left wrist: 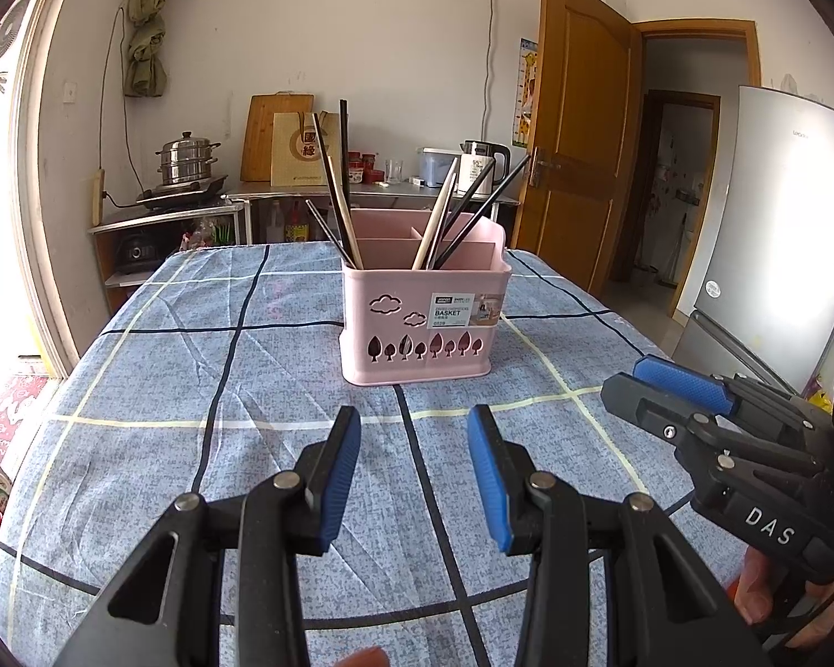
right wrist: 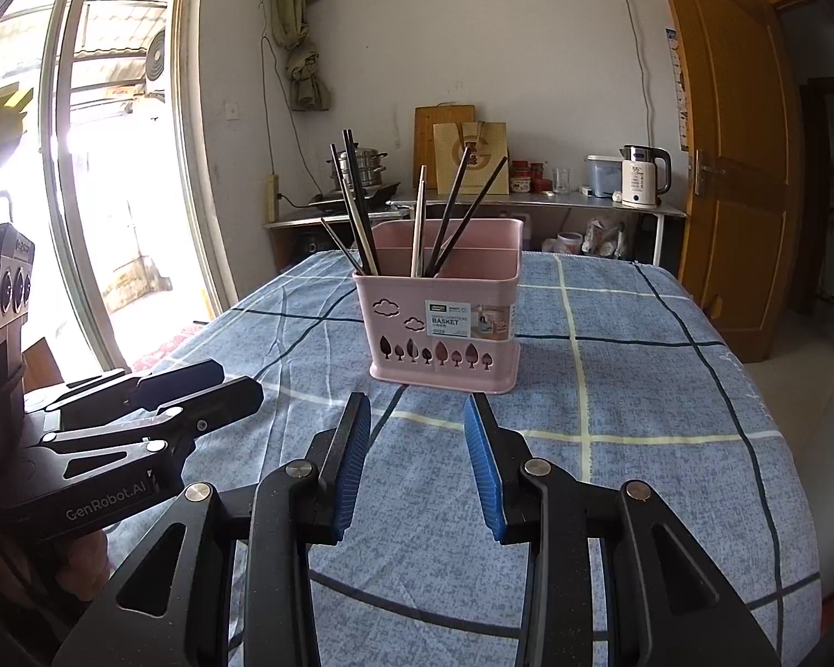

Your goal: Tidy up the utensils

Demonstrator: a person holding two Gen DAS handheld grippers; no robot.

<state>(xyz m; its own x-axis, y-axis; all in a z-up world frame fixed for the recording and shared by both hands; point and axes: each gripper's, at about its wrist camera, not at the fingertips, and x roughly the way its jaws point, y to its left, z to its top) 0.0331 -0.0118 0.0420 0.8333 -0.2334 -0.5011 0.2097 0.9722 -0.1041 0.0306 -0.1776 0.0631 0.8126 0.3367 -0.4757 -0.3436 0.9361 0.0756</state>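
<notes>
Left wrist view, left side of the frame: blue checked cloth over the table (left wrist: 194, 389). Bottom centre, the left gripper (left wrist: 414, 478) hangs over the cloth, fingers (left wrist: 339, 478) spread, nothing between them. Just above, mid-frame, the pink basket (left wrist: 417, 328) stands upright, chopsticks (left wrist: 339, 205) leaning in its left and right front compartments. Lower right, the right gripper (left wrist: 639, 383) pokes in. In the right wrist view, the right gripper's fingers (right wrist: 350, 467) stand apart too, holding nothing, with the basket just beyond.
</notes>
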